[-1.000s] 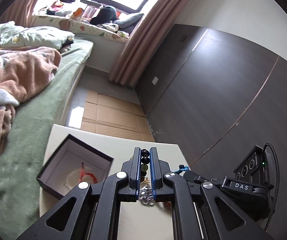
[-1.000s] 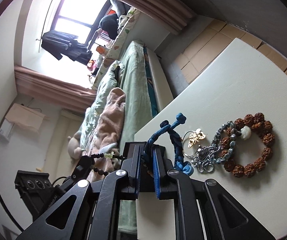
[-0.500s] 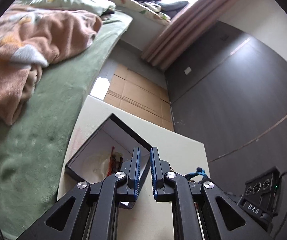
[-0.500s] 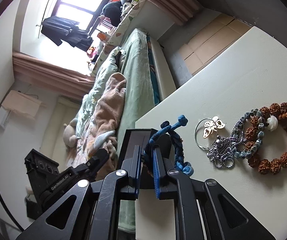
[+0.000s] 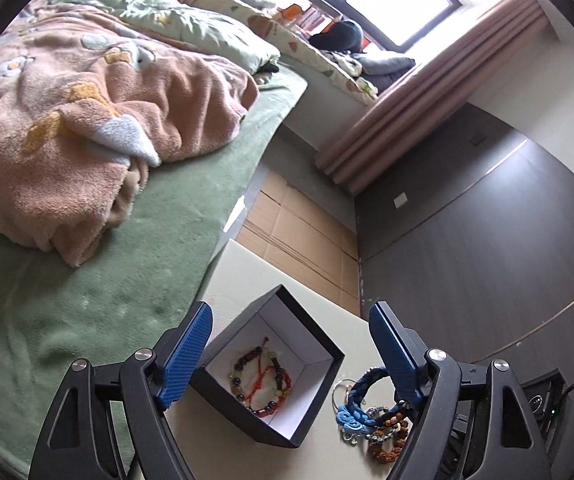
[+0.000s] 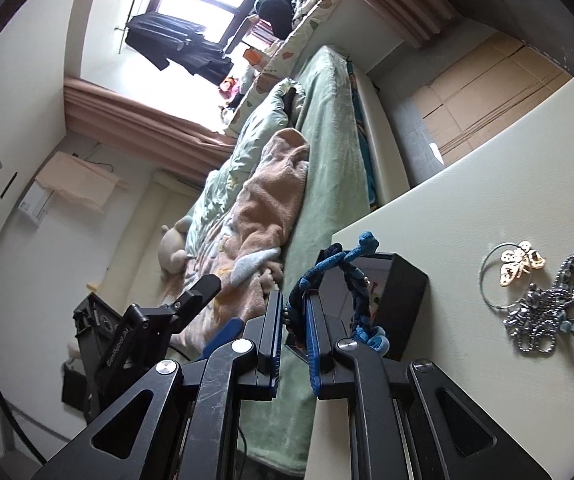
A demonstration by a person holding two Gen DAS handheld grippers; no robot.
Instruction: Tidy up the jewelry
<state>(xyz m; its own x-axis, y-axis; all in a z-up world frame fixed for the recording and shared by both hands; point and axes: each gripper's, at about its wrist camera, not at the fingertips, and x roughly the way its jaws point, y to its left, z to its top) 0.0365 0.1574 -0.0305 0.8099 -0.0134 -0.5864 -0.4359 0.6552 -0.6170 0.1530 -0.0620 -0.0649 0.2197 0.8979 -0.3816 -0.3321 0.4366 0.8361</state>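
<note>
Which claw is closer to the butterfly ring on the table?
Right. The right gripper, shut on the blue braided bracelet, hangs beside the butterfly ring; the left gripper hovers open over the black box.

A rumpled peach blanket [image 5: 87,128] lies on the green bed [image 5: 159,248]. Flattened cardboard [image 5: 303,232] covers the floor beside it. What may be a stuffed toy [image 6: 173,250] sits further back.
</note>
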